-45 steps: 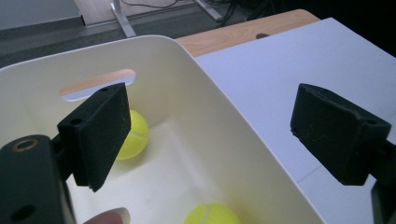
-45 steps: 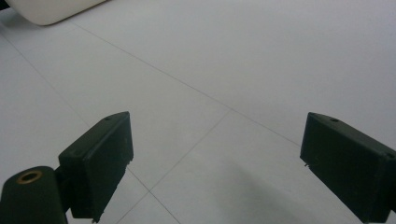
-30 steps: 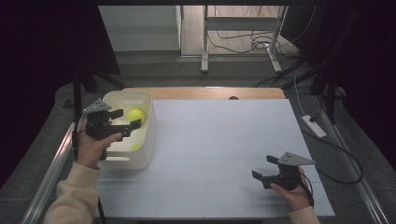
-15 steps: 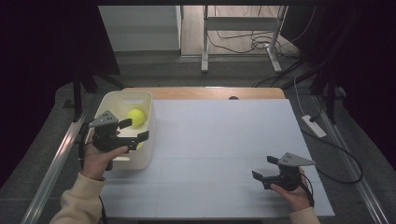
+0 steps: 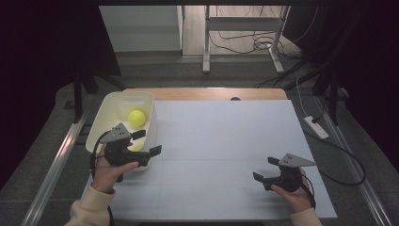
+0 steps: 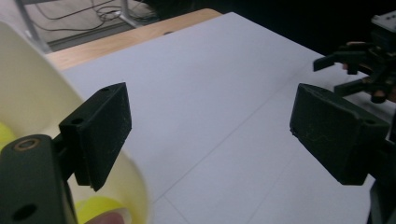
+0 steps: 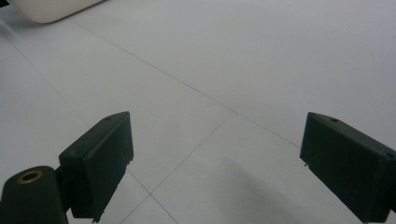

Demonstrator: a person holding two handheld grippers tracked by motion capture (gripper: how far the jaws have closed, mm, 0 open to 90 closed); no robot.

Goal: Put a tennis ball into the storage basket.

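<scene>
Drawn back from over the bin (image 5: 106, 117) toward the near edge of the table since the earlier high view, left gripper (image 5: 149, 142) now at the bin's near right corner, jaws spread with nothing between them; right gripper (image 5: 264, 168) unmoved near the front right of the white tabletop (image 5: 226, 136), jaws likewise parted and empty. From the high view: one yellow-green ball (image 5: 137, 117) resting inside the bin toward its far end, a second ball (image 5: 136, 147) barely showing low in the near end, just behind the left gripper; both lying back and to the left of that gripper's tips, so nearer by far to the left hand (image 5: 110, 172) than to the right hand (image 5: 291, 190); round things, no long axis to line up with; bin wall standing between jaws and balls, so any reach probably has to go up and over the rim; wide bare surface between the two grippers, plenty of room for setting down. From the left gripper view: left gripper (image 6: 210, 126) pointing across the tabletop toward the right gripper (image 6: 359, 65), cream wall of the bin (image 6: 28, 93) curving at the left, a patch of yellow ball (image 6: 95, 207) low beside the near pad. From the right gripper view: right gripper (image 7: 215, 163) spread wide over bare tabletop (image 7: 224, 70), a corner of the bin (image 7: 51, 9) far off at top left, well apart.
</scene>
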